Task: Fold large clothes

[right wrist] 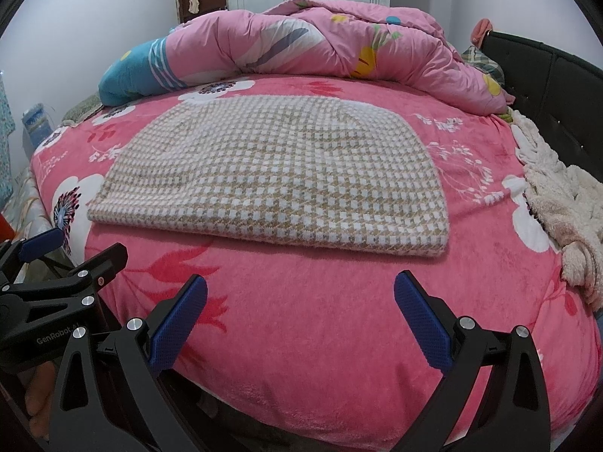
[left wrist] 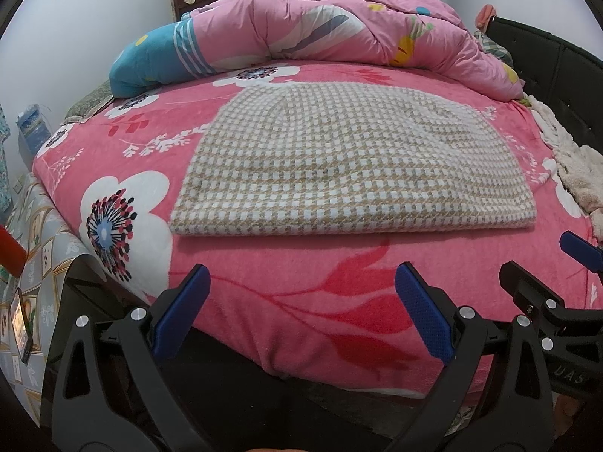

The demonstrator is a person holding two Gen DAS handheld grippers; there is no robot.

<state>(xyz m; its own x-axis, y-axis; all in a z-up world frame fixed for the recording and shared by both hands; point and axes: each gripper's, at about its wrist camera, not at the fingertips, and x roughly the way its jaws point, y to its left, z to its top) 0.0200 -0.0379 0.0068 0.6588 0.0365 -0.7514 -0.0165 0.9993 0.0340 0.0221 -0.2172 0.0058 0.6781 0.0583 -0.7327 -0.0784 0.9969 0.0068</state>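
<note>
A beige and white houndstooth garment [left wrist: 350, 162] [right wrist: 271, 177] lies folded into a flat, neat rectangle on the pink floral bed sheet [left wrist: 301, 263] [right wrist: 320, 301]. My left gripper [left wrist: 301, 282] hovers open near the bed's front edge, short of the garment, nothing between its blue pads. My right gripper [right wrist: 300, 293] is likewise open and empty, a little in front of the garment's near edge. In the left wrist view the right gripper [left wrist: 542, 260] shows at the far right, open. In the right wrist view the left gripper [right wrist: 79, 245] shows at the far left, open.
A bunched pink quilt [left wrist: 339, 34] [right wrist: 320, 41] lies across the far side of the bed. A cream fluffy blanket [left wrist: 576, 165] [right wrist: 565, 203] is heaped along the right, beside the black headboard [left wrist: 557, 64] [right wrist: 546, 75]. A phone [left wrist: 20, 324] rests on a patterned surface at the left.
</note>
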